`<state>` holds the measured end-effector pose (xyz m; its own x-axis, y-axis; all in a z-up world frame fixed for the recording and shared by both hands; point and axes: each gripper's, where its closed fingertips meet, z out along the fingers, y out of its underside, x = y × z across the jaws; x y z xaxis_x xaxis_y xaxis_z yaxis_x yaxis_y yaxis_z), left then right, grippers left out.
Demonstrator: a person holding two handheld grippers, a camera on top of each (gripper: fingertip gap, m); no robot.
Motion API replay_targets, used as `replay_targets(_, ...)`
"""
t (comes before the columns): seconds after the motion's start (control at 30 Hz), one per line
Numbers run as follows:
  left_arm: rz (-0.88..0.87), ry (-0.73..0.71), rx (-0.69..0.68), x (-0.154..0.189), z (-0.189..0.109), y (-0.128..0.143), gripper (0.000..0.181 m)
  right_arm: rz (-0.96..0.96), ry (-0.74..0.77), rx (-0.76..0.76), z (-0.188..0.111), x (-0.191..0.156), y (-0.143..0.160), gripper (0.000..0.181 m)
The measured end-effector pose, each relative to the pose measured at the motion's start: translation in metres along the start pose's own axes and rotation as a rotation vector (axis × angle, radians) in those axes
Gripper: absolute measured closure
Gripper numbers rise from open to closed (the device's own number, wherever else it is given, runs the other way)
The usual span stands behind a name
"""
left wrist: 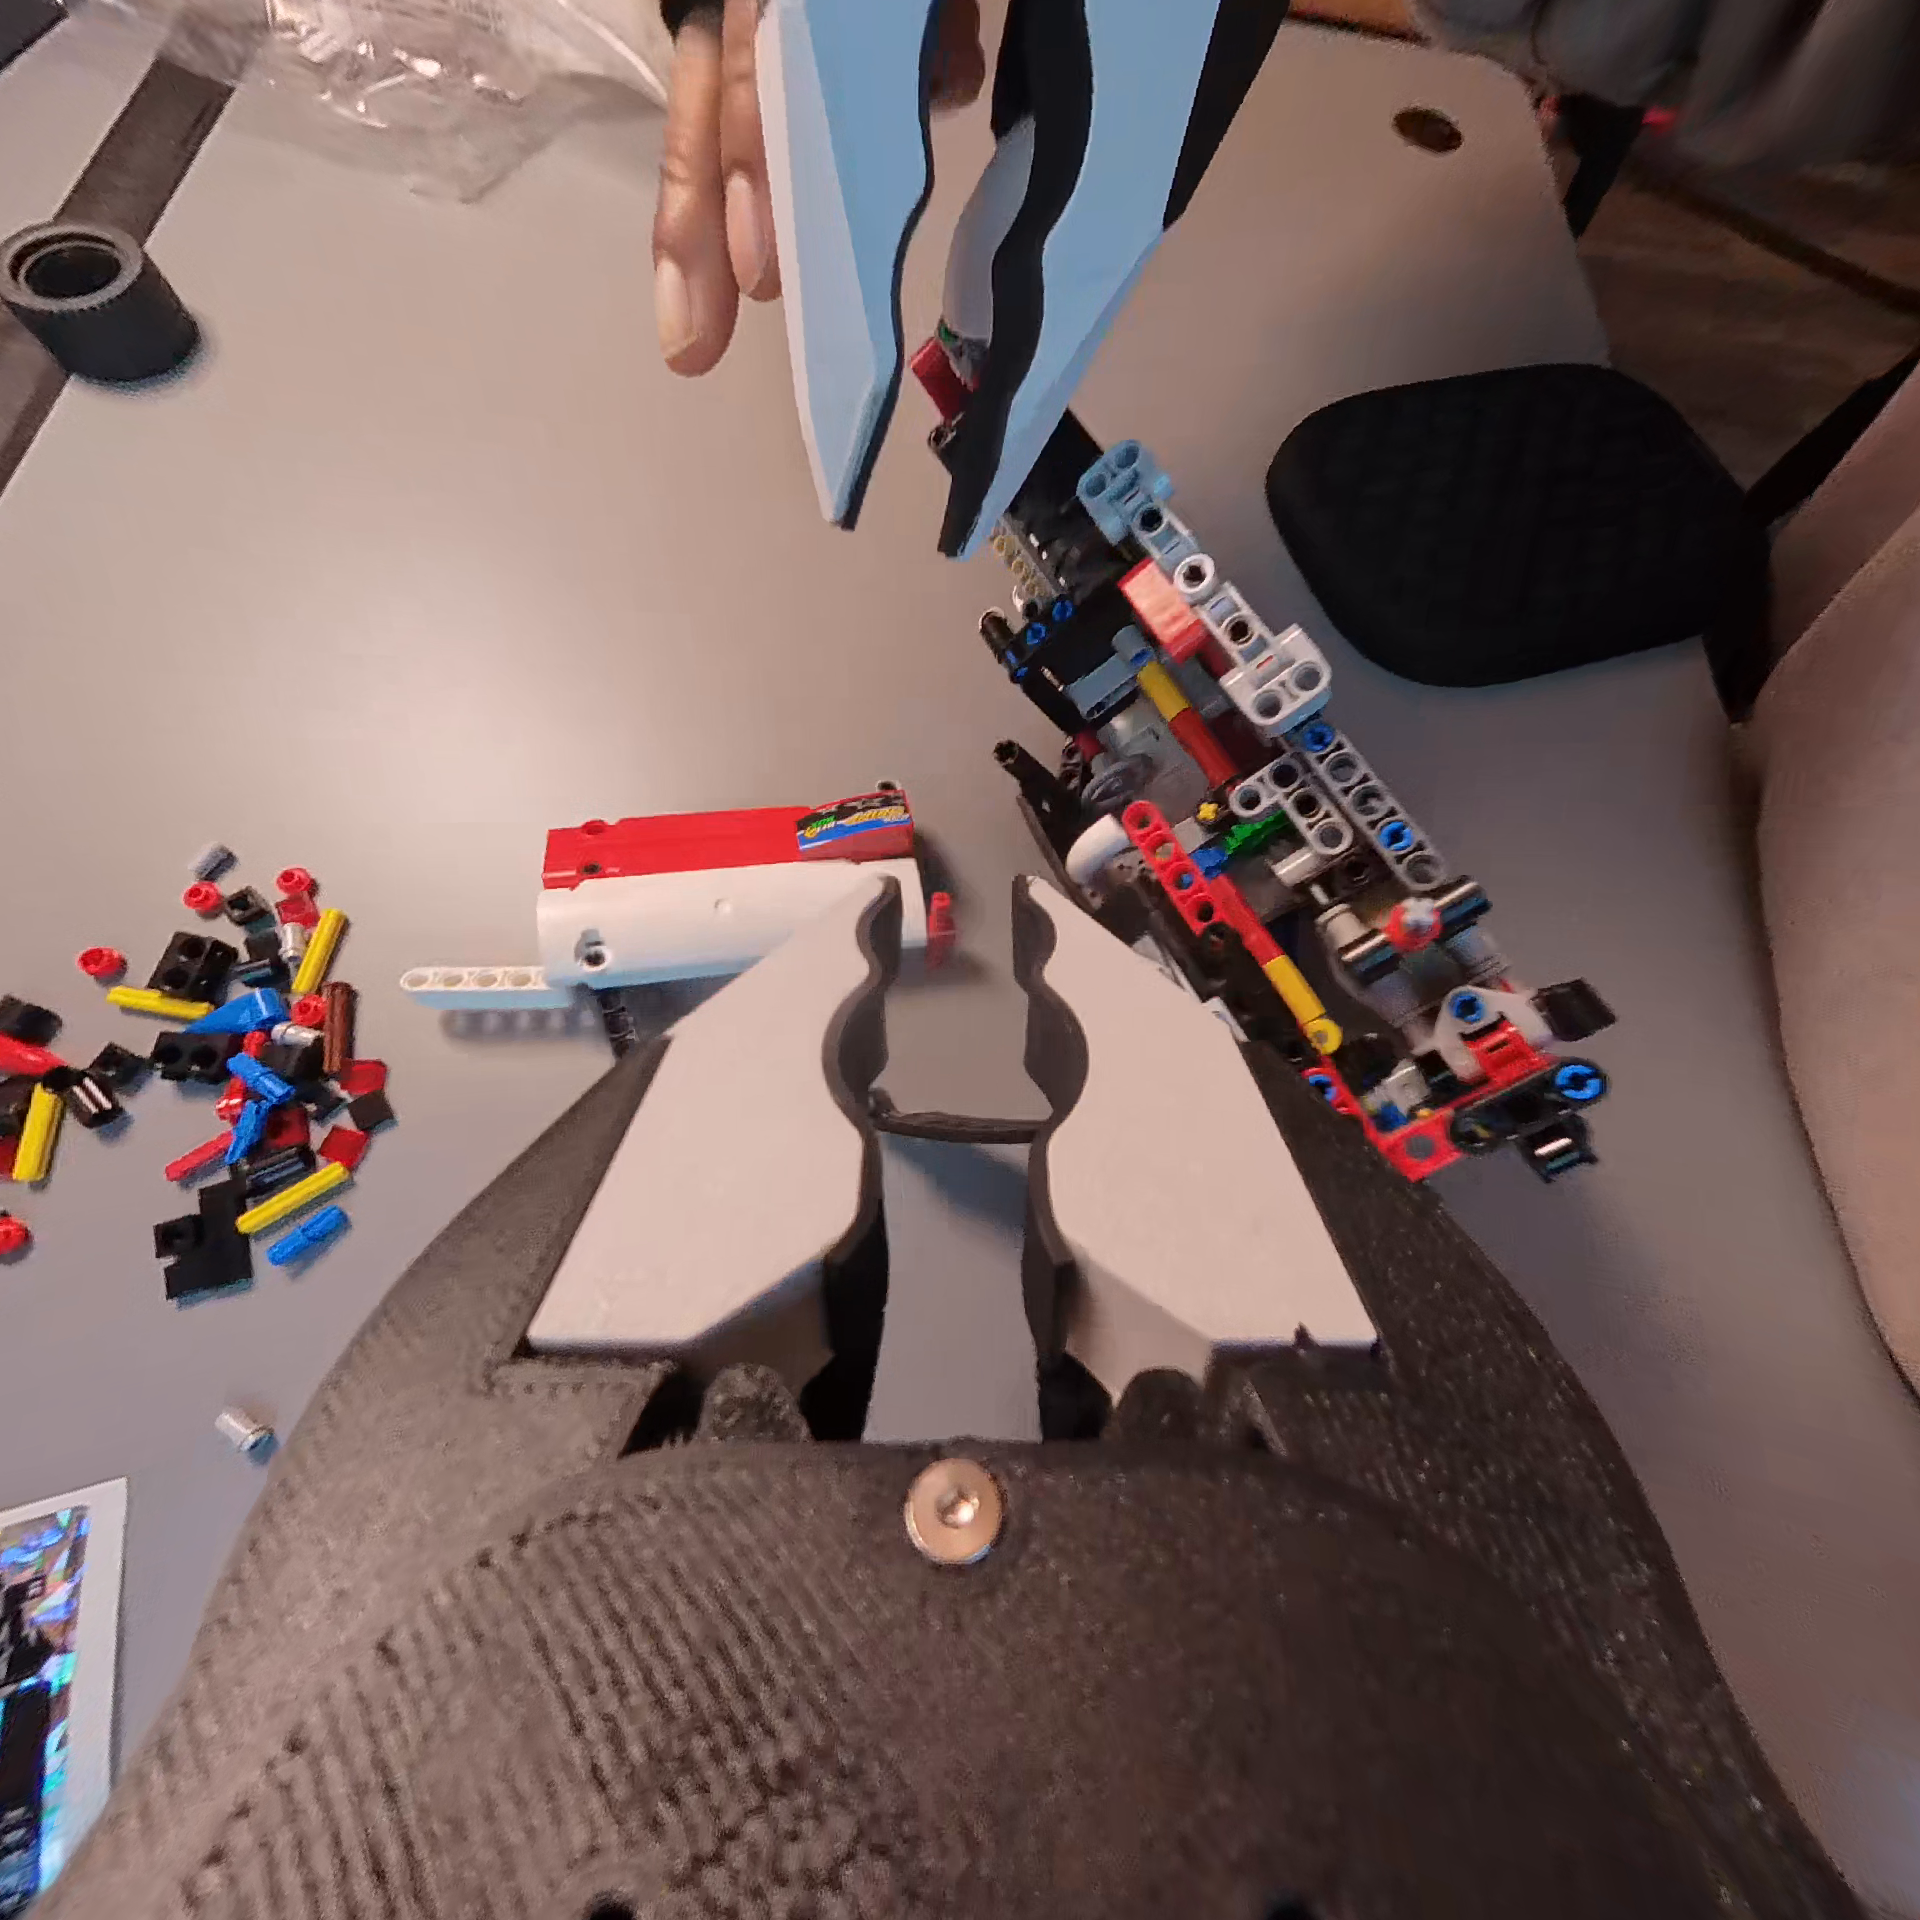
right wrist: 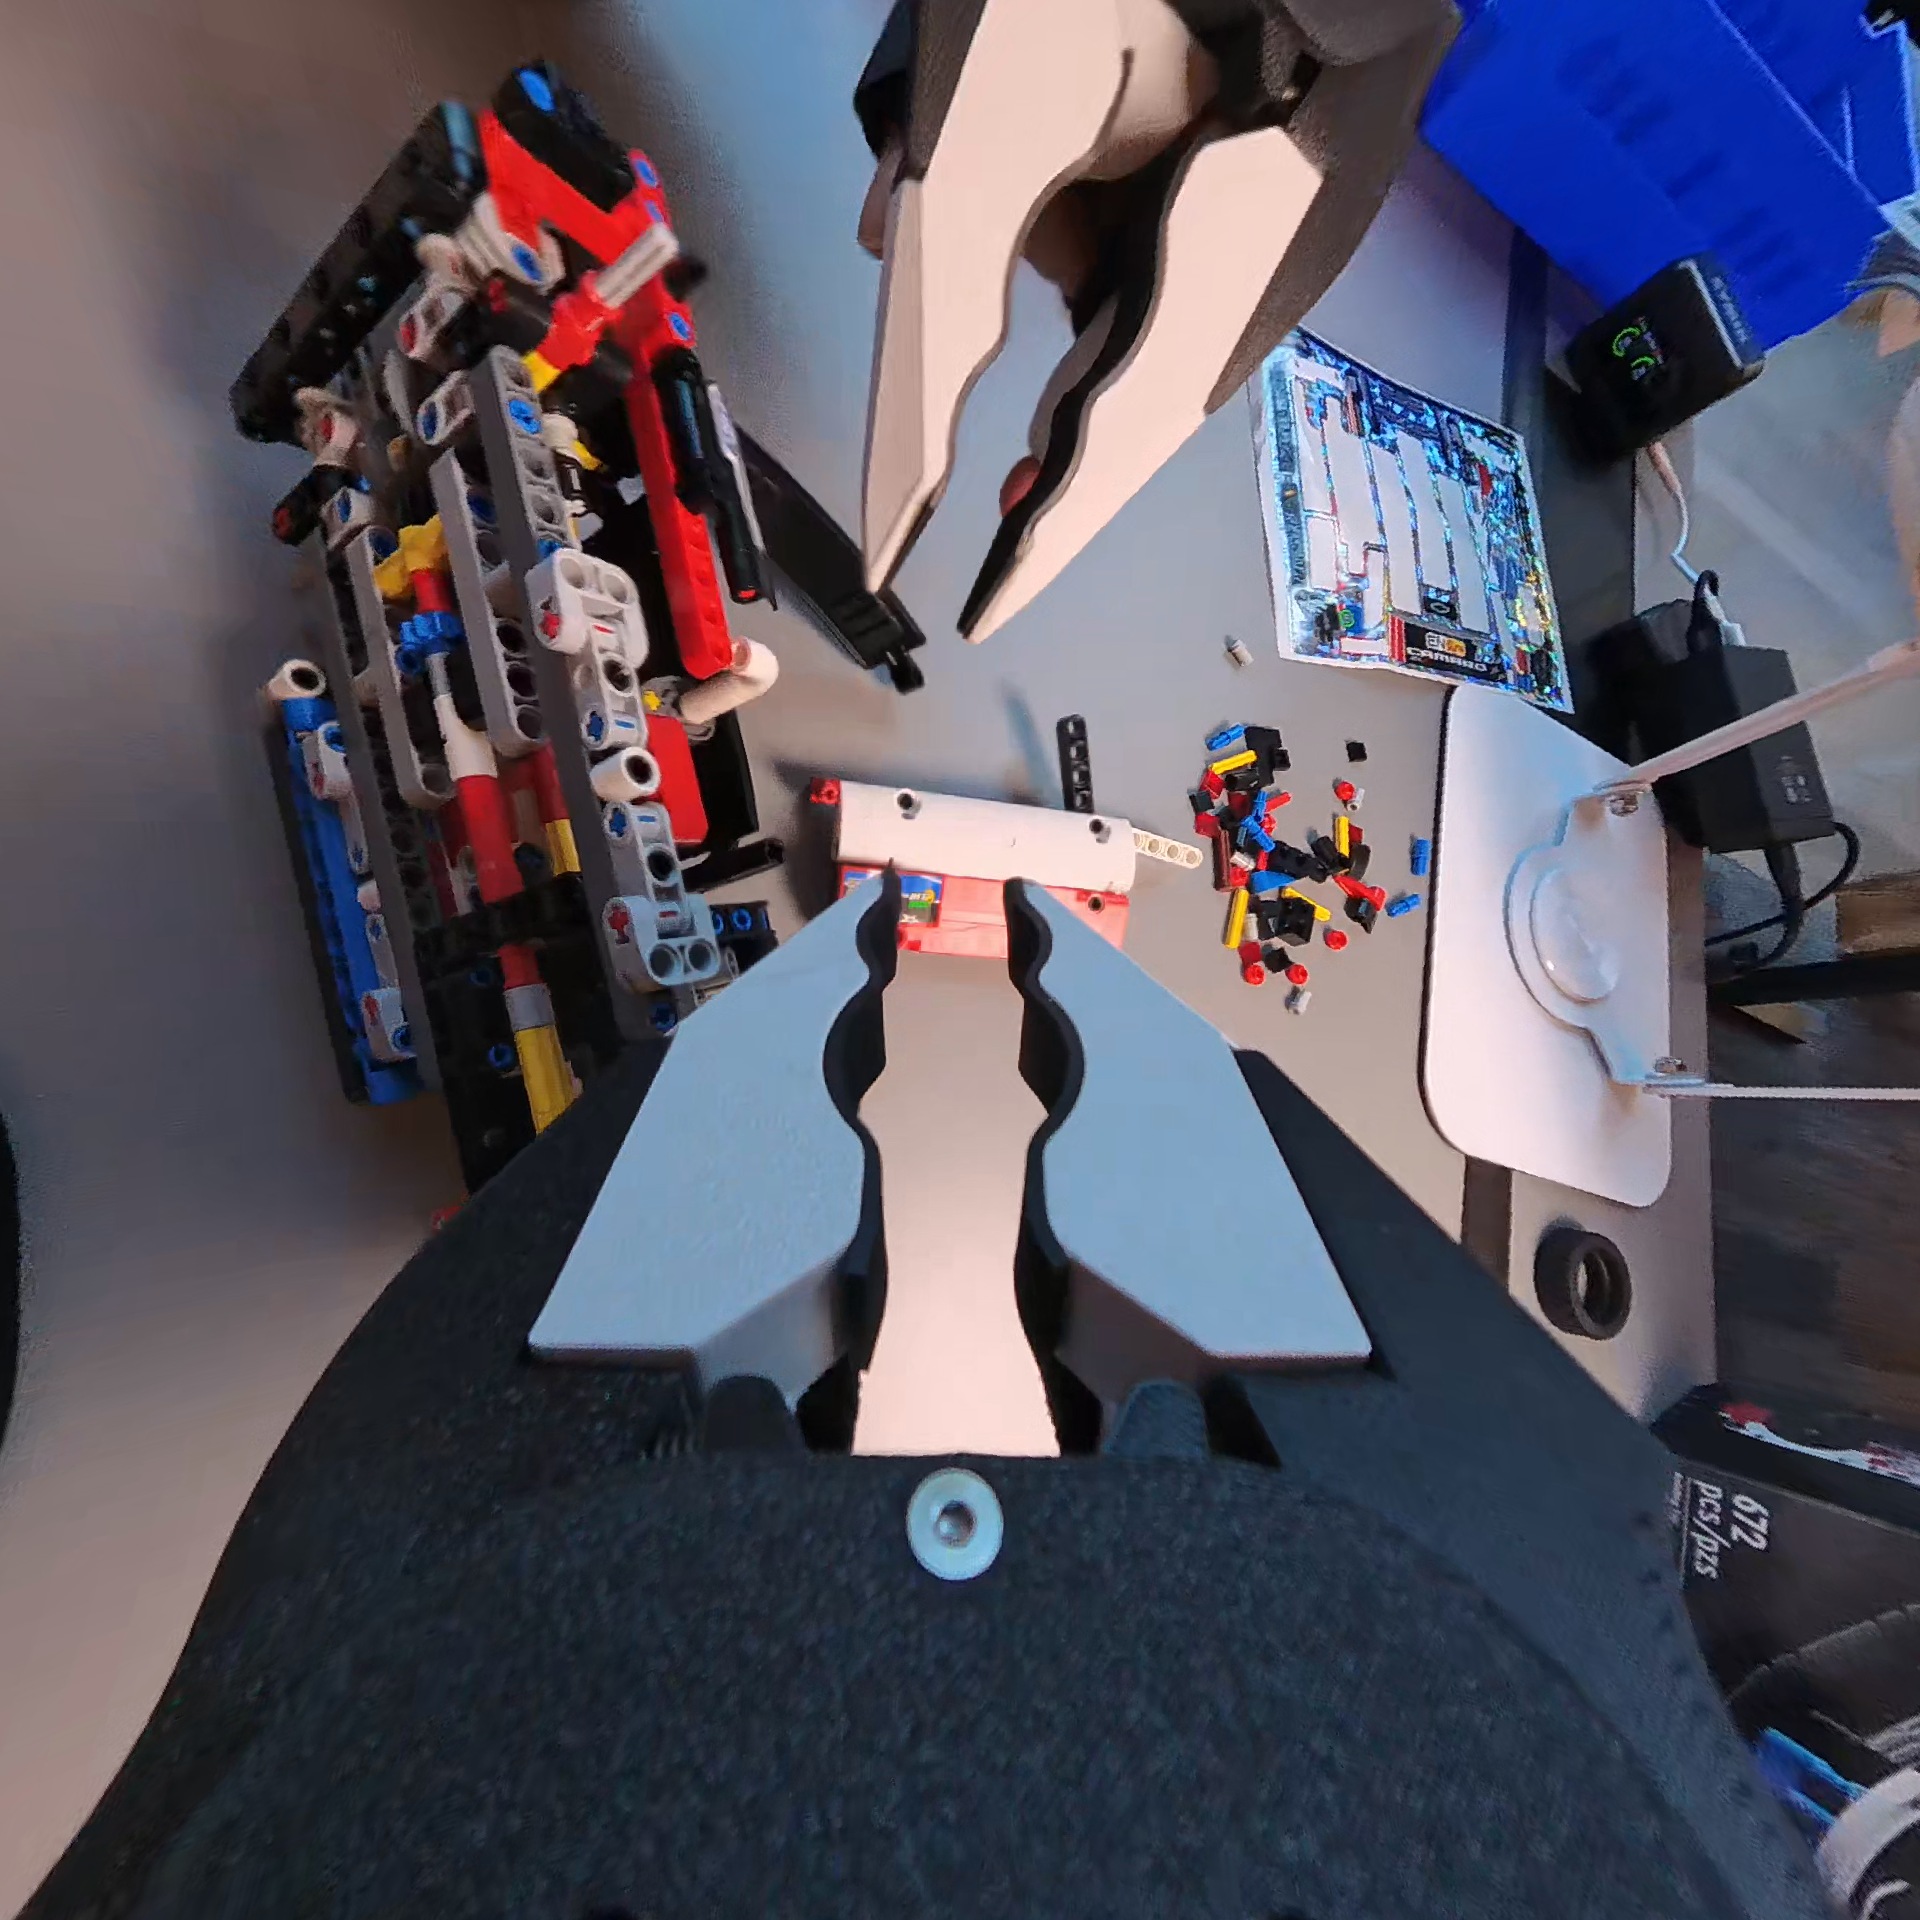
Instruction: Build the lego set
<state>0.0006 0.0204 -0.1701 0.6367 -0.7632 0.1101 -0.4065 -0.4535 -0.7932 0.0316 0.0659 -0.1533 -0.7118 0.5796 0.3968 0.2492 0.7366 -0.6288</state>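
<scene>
Both my jaws spread, gripping nothing. Left gripper [left wrist: 954, 883]: red-white panel [left wrist: 727, 894] just ahead-left on tabletop [left wrist: 468, 623], chassis [left wrist: 1278, 821] to right. Right gripper [right wrist: 948, 885]: panel [right wrist: 977, 852] at tips, loose pieces [right wrist: 1283, 852] right.

Multicolored chassis [left wrist: 1278, 821] lies beside red-white panel [left wrist: 727, 894].

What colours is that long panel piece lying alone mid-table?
Red and white panel piece, seen best in the left wrist view.
</scene>
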Motion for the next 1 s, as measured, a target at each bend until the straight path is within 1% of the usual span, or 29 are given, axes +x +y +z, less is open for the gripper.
replay_targets(0.1, 0.104, -0.078, -0.106, -0.015, 0.008, 0.012, 0.154, 0.008, 0.017, -0.001, 0.002, 0.009, 0.001, 0.164)
replay_targets(0.17, 0.195, -0.093, -0.186, -0.023, 0.014, 0.020, 0.147, 0.030, 0.011, -0.006, 0.003, 0.010, 0.004, 0.164)
replay_targets(0.23, 0.235, -0.064, -0.250, -0.025, 0.023, 0.024, 0.140, 0.066, 0.007, 0.007, 0.001, 0.010, 0.006, 0.167)
replay_targets(0.3, 0.269, -0.012, -0.282, -0.023, 0.033, 0.024, 0.134, 0.102, 0.007, 0.027, -0.003, 0.009, 0.006, 0.165)
replay_targets(0.43, 0.399, 0.057, -0.358, -0.021, 0.053, 0.030, 0.119, 0.161, 0.023, 0.069, -0.011, 0.007, 0.006, 0.164)
replay_targets(0.53, 0.380, 0.085, -0.420, -0.025, 0.066, 0.033, 0.112, 0.200, 0.035, 0.100, -0.018, 0.006, 0.006, 0.164)
replay_targets(0.6, 0.356, 0.090, -0.436, -0.027, 0.075, 0.033, 0.116, 0.220, 0.049, 0.123, -0.022, 0.007, 0.007, 0.164)
replay_targets(0.73, 0.402, 0.047, -0.437, -0.033, 0.082, 0.029, 0.124, 0.249, 0.077, 0.151, -0.027, 0.006, 0.012, 0.165)
replay_targets(0.8, 0.450, 0.006, -0.431, -0.038, 0.080, 0.029, 0.135, 0.260, 0.085, 0.168, -0.030, 0.005, 0.012, 0.165)
replay_targets(0.9, 0.469, -0.031, -0.435, -0.041, 0.073, 0.031, 0.136, 0.273, 0.109, 0.198, -0.035, 0.007, 0.009, 0.166)
replay_targets(1.0, 0.481, -0.077, -0.358, -0.044, 0.064, 0.024, 0.137, 0.275, 0.158, 0.218, -0.039, 0.015, 0.006, 0.166)
